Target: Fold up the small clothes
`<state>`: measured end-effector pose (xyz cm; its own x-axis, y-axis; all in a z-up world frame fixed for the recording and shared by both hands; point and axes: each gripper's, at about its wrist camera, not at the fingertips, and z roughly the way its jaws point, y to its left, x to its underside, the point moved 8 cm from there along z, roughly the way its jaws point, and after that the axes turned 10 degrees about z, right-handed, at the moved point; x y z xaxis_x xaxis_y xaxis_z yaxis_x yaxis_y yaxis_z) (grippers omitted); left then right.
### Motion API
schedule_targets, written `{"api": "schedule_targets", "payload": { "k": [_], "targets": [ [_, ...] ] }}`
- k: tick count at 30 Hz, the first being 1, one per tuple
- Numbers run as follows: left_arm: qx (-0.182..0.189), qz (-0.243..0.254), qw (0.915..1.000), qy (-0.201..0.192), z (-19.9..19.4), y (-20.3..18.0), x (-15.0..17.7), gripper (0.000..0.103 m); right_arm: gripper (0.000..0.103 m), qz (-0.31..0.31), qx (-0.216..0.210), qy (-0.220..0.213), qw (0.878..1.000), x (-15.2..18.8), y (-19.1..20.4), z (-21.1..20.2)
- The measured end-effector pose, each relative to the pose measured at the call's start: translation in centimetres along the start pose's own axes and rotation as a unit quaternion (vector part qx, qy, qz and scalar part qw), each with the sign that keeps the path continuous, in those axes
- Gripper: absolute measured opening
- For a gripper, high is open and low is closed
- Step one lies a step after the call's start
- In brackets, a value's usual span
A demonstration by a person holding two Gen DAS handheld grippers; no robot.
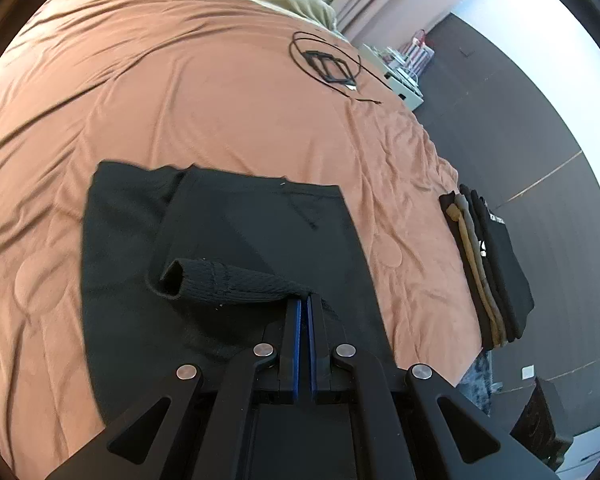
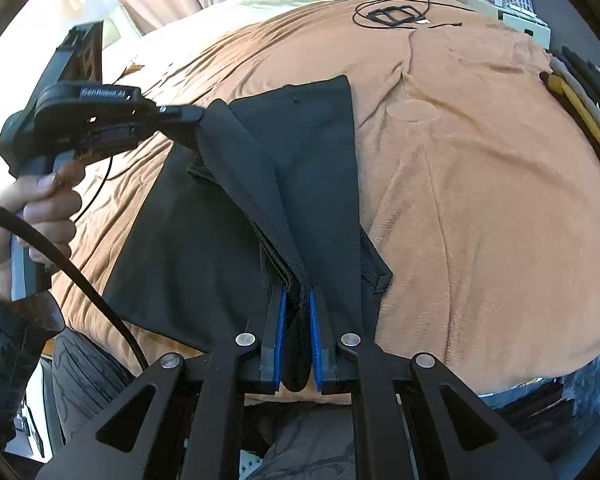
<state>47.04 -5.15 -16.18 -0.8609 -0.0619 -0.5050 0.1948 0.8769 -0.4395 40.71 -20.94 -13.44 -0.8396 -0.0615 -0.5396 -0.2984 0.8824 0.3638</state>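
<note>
Left wrist view: sits just behind the left gripper (image 1: 304, 300), looks forward and steeply down along its jaws, close over the dark garment (image 1: 260, 220) on the bed (image 1: 180, 92).
Right wrist view: sits just behind the right gripper (image 2: 298, 300), angled down the same way, close above the garment's near edge; it also takes in the left gripper from the side.
Shared ground: the garment, the orange bedcover, the coiled black cable (image 1: 325, 62) and the stack of folded clothes (image 1: 487, 264) at the bed's edge.
</note>
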Motion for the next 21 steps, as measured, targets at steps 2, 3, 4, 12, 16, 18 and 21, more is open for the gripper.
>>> {"api": "schedule_targets", "payload": {
  "k": [2,3,4,12,16,18,21],
  "targets": [
    [0.000,0.007,1.0000,0.002,0.6,-0.6,-0.6,0.002,0.008,0.010,-0.005,0.002,1.000,0.0,-0.5,0.3],
    [0.001,0.010,0.9999,0.003,0.9,-0.9,-1.0,0.002,0.008,0.016,-0.009,0.003,1.000,-0.1,-0.7,0.4],
    [0.002,0.013,0.9999,0.004,1.2,-1.1,-1.3,0.002,0.008,0.023,-0.013,0.005,1.000,-0.2,-1.0,0.6],
    [0.007,0.043,0.9990,0.012,4.1,-3.2,-4.2,0.002,0.008,0.044,-0.026,0.008,0.999,-0.7,-1.9,1.2],
    [0.014,0.067,0.9975,0.018,5.7,-5.0,-5.2,0.002,0.008,0.051,-0.030,0.005,0.998,-0.8,-2.1,1.1],
    [0.018,0.078,0.9965,0.024,6.5,-5.7,-5.5,0.002,0.008,0.054,-0.028,0.005,0.998,-0.8,-2.2,1.0],
    [0.036,0.090,0.9948,0.029,7.2,-6.7,-5.6,0.002,0.008,0.060,-0.026,0.006,0.998,-0.7,-2.4,1.0]
  ]
}}
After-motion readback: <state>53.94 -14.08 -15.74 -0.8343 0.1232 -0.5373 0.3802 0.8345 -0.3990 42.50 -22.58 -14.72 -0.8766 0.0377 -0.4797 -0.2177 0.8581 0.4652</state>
